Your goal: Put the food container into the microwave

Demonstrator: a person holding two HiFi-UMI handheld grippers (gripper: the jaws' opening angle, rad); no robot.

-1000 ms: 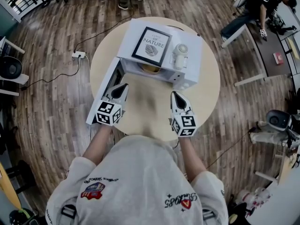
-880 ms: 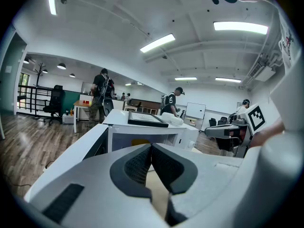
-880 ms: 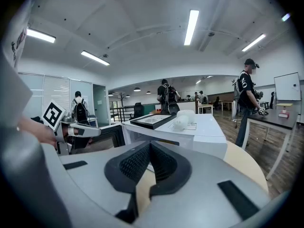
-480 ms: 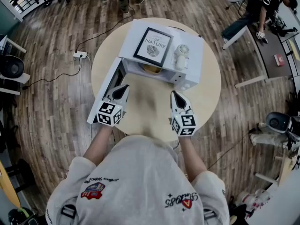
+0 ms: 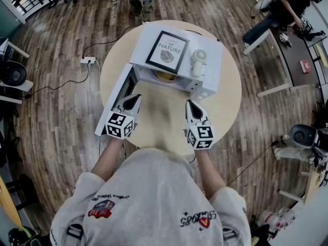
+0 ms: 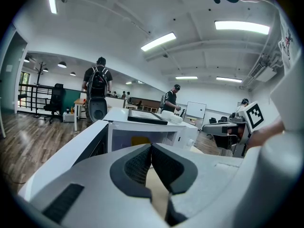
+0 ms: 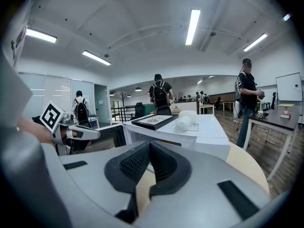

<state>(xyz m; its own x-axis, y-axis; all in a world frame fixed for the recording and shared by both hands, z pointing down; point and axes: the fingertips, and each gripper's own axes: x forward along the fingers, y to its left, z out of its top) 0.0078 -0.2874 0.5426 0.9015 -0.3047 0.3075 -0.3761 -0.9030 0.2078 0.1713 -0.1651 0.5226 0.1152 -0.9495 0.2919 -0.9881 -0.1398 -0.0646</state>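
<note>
A white microwave (image 5: 205, 60) stands on the round table (image 5: 228, 104) with its door (image 5: 114, 99) swung open to the left. Something yellow, the food container (image 5: 165, 76), shows inside its cavity, also seen as a yellow patch (image 6: 140, 140) in the left gripper view. My left gripper (image 5: 134, 97) hovers by the open door, jaws together and empty. My right gripper (image 5: 190, 104) is held in front of the microwave's right part, jaws together and empty. Both point toward the microwave (image 7: 199, 134).
A framed picture (image 5: 165, 50) and a small white fan (image 5: 197, 60) rest on top of the microwave. A power cable and socket strip (image 5: 86, 60) lie on the wooden floor at left. People stand and sit in the room behind, near desks (image 5: 294, 55).
</note>
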